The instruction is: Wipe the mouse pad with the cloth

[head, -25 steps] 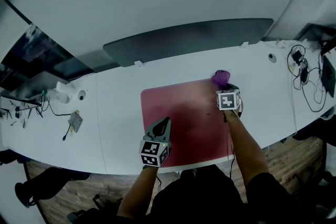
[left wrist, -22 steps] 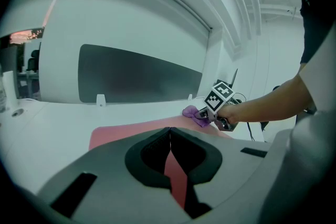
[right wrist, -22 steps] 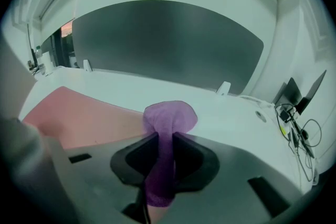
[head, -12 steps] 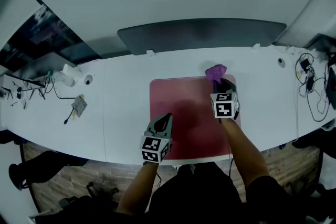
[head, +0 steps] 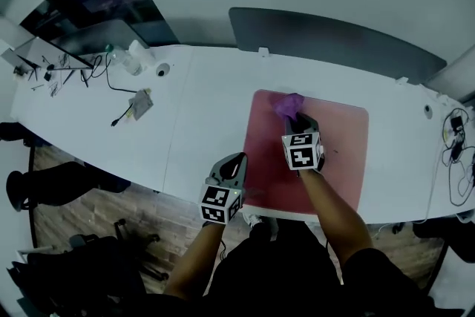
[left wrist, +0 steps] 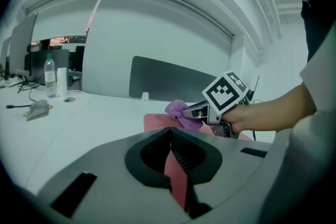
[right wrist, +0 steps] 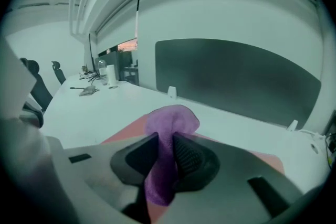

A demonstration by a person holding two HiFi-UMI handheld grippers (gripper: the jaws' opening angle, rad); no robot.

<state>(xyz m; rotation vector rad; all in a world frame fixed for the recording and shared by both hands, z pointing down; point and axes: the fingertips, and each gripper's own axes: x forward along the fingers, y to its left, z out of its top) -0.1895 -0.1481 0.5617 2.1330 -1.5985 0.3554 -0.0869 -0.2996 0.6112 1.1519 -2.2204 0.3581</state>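
A red mouse pad [head: 338, 152] lies flat on the white table [head: 200, 108]. At its far left part sits a bunched purple cloth [head: 286, 105], and my right gripper [head: 297, 119] is shut on it. The right gripper view shows the cloth [right wrist: 170, 118] pinched between the jaws, with the pad [right wrist: 123, 132] below. My left gripper [head: 237, 158] is at the pad's left edge, its tips together. In the left gripper view, the left gripper [left wrist: 170, 131] shows a strip of red pad [left wrist: 155, 120] behind its tips. Ahead of it are the cloth [left wrist: 178, 109] and the right gripper [left wrist: 197, 112].
A dark grey divider panel [head: 334, 37] stands along the table's far edge. A bottle [head: 137, 56], a small grey device [head: 139, 104] and cables lie at the far left. More cables [head: 454, 137] lie at the right. The table's near edge runs just behind the grippers.
My right gripper has dragged the cloth leftward along the pad's far side, from the far right corner to the far left. The left gripper now sits at the pad's left edge. The head view has shifted.
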